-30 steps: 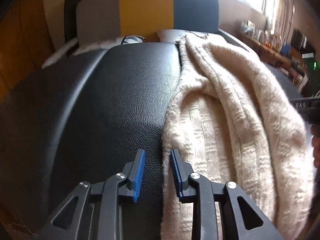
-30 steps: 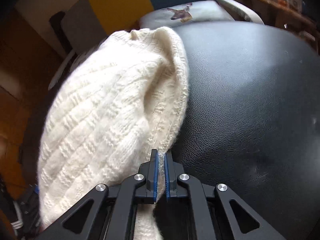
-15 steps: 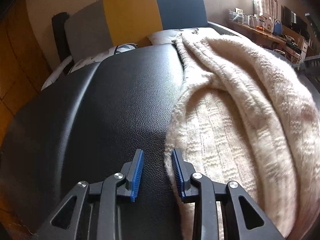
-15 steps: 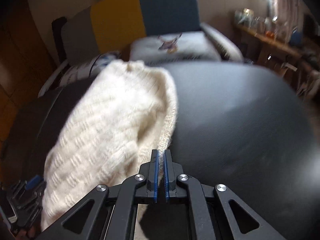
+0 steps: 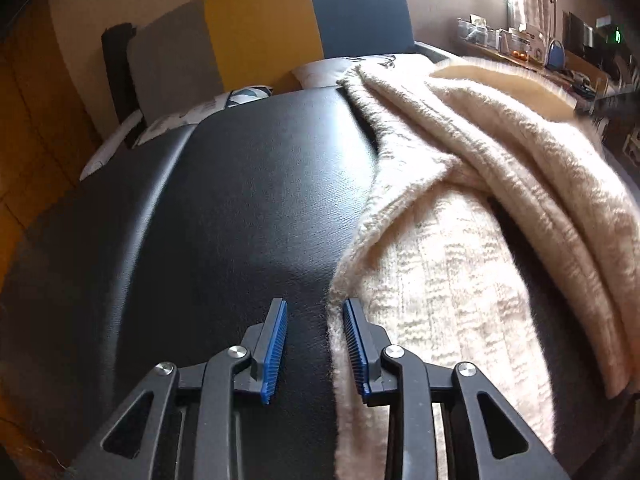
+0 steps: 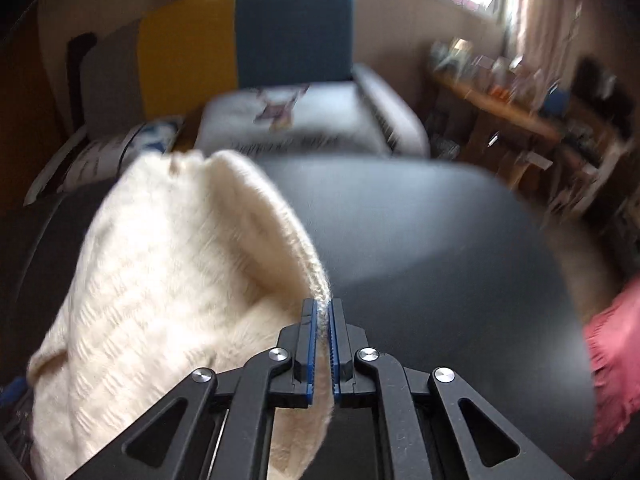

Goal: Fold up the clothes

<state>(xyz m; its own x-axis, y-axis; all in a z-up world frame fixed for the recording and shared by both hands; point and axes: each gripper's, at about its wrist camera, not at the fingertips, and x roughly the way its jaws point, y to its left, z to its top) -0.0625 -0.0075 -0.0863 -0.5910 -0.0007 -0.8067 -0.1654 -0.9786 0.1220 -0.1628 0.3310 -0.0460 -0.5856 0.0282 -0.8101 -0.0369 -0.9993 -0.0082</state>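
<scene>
A cream knitted sweater (image 5: 460,272) lies on a black leather surface (image 5: 248,216), its right part lifted into a fold over the rest. My left gripper (image 5: 316,332) stands open low over the leather, and the sweater's left edge runs just inside its right finger (image 5: 356,344). In the right wrist view the same sweater (image 6: 168,264) hangs up from the black surface (image 6: 440,240), and my right gripper (image 6: 322,332) is shut on its edge, raised above the leather.
A sofa with grey, yellow and blue back panels (image 5: 280,28) and cushions (image 6: 288,120) stands behind the black surface. A cluttered wooden shelf (image 6: 520,108) runs along the right under a window. Some pink fabric (image 6: 612,340) shows at the right edge.
My right gripper has lifted the sweater's edge up and back from the leather, folding it over the rest. The left gripper stayed open beside the left edge, shifting slightly.
</scene>
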